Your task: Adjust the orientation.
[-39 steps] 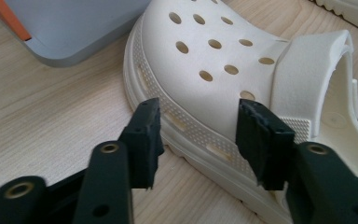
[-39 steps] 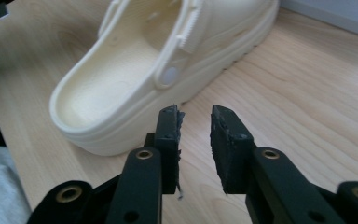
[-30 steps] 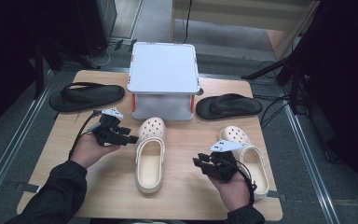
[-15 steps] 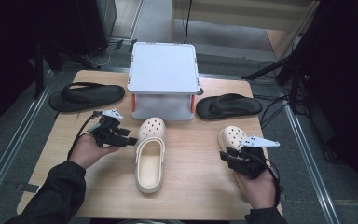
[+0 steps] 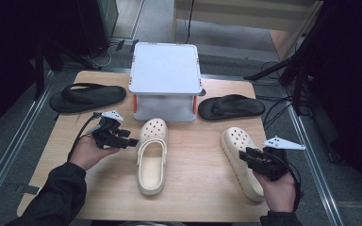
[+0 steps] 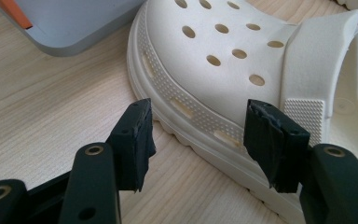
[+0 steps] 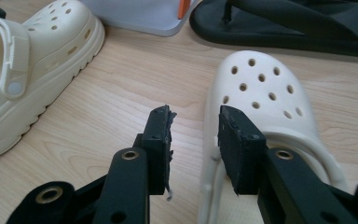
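Lying at the far left of the surface (image 5: pixel 99 197), a black flip-flop (image 5: pixel 87 97) sits well apart from the rest. Just right of it and nearer the person, the left gripper (image 5: pixel 131 141) is held in a hand (image 5: pixel 87 151), its jaws open and empty, pointing at the side of the middle clog (image 5: pixel 151 157). In the left gripper view that clog's sole rim (image 6: pixel 205 130) shows between the two jaws, which stand apart from it without pressing on it. Behind the clog stands a grey box (image 5: pixel 165 80) with orange clips, its lid on. The middle clog lies upright, toe toward the box, heel toward the person. To the right of the box lies a second black flip-flop (image 5: pixel 231 107). Nearer the person, the right clog (image 5: pixel 242 160) lies toe away, near the right edge. The right gripper (image 5: pixel 247 155) hangs over its heel end; its jaws have just been opening and stand about half apart, holding nothing, with the clog's strap rim (image 7: pixel 212 154) seen in the gap.
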{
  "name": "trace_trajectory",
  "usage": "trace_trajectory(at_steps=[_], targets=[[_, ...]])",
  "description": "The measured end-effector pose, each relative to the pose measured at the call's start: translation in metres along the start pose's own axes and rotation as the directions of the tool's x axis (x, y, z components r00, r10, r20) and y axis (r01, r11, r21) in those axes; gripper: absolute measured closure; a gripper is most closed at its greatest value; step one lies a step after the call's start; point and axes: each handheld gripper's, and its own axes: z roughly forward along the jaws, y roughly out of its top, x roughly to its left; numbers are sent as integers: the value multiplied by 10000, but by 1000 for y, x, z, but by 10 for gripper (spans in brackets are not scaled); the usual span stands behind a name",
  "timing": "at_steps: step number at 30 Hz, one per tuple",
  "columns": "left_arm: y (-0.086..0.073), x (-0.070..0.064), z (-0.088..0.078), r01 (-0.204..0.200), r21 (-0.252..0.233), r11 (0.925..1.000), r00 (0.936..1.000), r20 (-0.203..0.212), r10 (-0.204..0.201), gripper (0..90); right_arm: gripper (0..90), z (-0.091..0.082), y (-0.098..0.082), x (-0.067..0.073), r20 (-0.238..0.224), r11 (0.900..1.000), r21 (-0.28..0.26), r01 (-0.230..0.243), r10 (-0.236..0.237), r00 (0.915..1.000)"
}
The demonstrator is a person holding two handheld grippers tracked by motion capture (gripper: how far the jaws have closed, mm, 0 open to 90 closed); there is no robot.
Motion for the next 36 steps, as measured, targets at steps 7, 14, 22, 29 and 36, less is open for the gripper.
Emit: trace_trajectory(at_steps=[7,14,22,29,36], targets=[[0,0,1,7,33,10000,10000,-44,-7,429,639,-11,-4,-17,347,9994,-150,-307,312,9989],[-1,1,1,42,28,10000,10000,-63,-42,428,606,-14,-12,-34,669,9980,7,-626,624,9958],[-1,2,1,26,1,10000,9999,-157,-26,429,590,-9,-18,-44,788,9974,184,-698,682,9946],[-2,4,1,59,95,9999,9998,-191,-57,430,585,-4,-22,-54,990,9959,353,-838,799,9919],[-3,5,1,33,141,9999,9997,-237,-29,433,589,3,-23,-64,900,9948,253,-991,964,9913]])
